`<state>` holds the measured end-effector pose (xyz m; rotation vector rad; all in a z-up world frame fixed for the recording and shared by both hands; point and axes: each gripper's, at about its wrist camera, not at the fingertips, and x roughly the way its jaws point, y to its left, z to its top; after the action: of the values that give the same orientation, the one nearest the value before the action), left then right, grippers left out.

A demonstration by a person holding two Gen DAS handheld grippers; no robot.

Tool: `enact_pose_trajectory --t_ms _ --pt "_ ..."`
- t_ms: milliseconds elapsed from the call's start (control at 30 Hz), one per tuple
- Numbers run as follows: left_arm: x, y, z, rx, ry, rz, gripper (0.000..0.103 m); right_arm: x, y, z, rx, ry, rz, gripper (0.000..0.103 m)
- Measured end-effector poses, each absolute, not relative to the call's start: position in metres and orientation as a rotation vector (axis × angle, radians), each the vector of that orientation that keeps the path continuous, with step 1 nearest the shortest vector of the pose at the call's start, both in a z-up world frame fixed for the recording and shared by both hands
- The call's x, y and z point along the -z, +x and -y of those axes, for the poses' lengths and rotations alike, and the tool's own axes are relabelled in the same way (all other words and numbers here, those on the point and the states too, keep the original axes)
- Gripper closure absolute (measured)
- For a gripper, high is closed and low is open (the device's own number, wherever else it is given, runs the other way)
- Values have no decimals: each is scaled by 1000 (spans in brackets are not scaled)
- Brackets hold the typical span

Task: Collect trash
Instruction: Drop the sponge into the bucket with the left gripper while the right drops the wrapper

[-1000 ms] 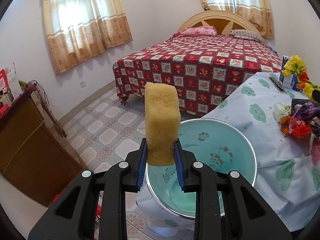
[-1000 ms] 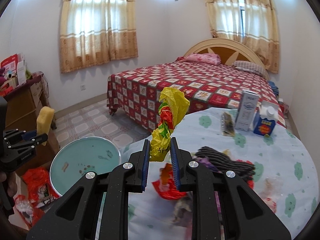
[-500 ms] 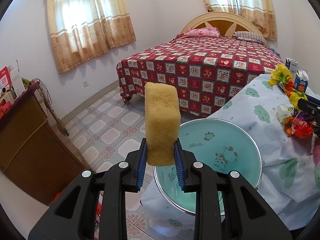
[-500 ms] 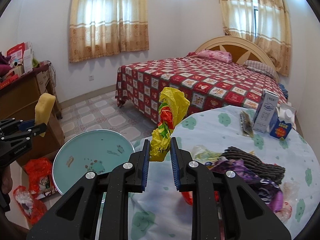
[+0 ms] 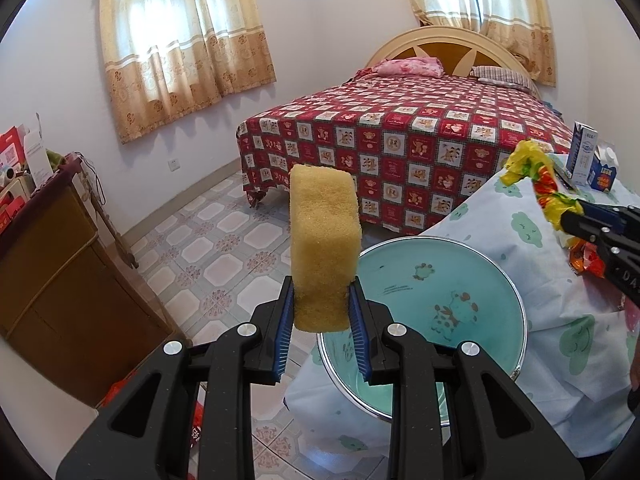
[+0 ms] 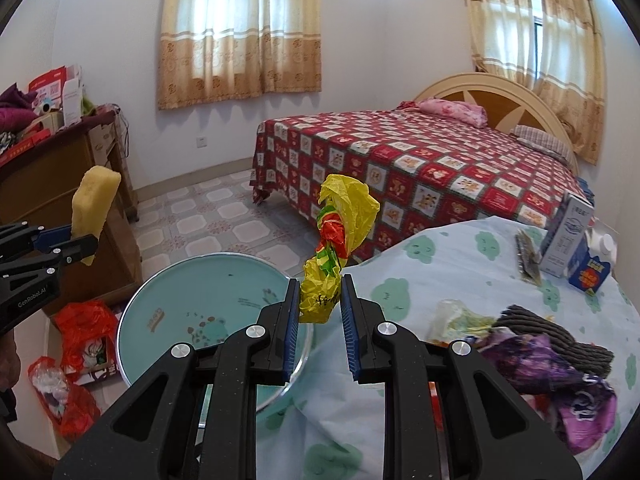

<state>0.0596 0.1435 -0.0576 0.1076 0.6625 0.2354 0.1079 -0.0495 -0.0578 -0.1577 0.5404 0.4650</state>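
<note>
Bedroom daylight shows your right gripper [image 6: 320, 312] with jaws clamped on the crumpled yellow-and-red plastic wrapper [image 6: 340, 240], held above the round teal basin [image 6: 208, 300] at the desk [image 6: 440, 264] edge, probably for dropping; your left gripper [image 5: 320, 320] pinches the yellow sponge block [image 5: 322, 240] upright beside it

Crumpled wrapper [image 6: 332, 256] (yellow) between fingers [image 6: 291, 328]

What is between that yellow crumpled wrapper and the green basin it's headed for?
Nothing visible. The right gripper holds the yellow wrapper in the air near the basin's rim, and the basin's mouth is open; the sponge stays off to the side.
</note>
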Motion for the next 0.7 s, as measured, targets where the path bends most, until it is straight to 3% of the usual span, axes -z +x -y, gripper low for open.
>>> enact_pose_trajectory --t_ms 700 --pt "67 62 -134 -187 112 -690 76 70 106 28 -513 -194 -576 82"
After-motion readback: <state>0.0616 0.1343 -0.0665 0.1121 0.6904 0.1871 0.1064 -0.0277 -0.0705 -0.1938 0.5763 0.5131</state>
